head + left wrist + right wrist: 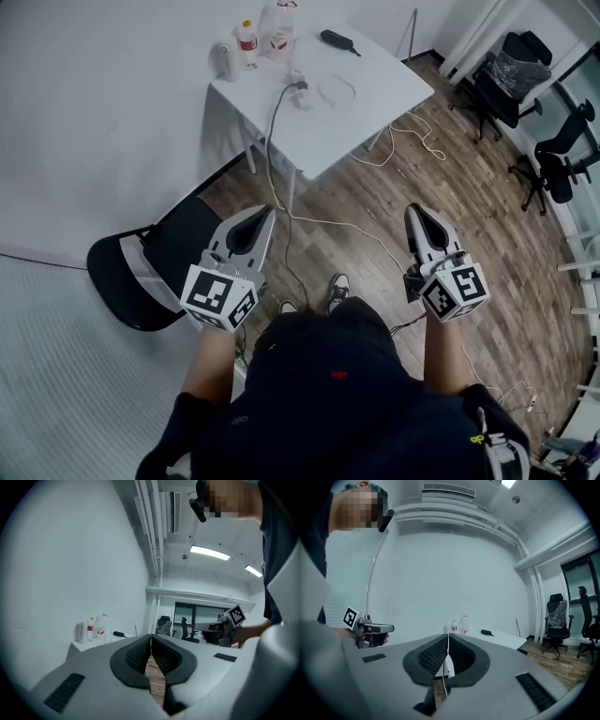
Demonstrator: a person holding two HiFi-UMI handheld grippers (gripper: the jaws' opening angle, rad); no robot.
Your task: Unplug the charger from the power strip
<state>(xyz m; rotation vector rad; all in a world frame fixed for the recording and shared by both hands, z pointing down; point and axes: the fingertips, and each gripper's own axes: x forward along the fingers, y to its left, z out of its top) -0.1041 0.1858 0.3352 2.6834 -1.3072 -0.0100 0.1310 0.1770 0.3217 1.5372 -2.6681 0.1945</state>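
Note:
On the white table (375,103) far ahead, a dark charger (300,85) sits plugged into a white power strip (303,99). A grey cable (273,141) runs from there off the table's near edge. My left gripper (265,214) and right gripper (415,210) are held level at waist height, well short of the table, both shut with nothing between the pads. In the left gripper view the jaws (151,637) meet along a thin line; the right gripper's jaws (448,636) look the same. The charger is too small to make out in either gripper view.
Several bottles (247,39) and a black object (337,41) stand at the table's back, a white cable coil (336,91) beside the strip. A black chair (141,272) is at my left, office chairs (506,80) at the right. Loose white cables (403,141) lie on the wooden floor.

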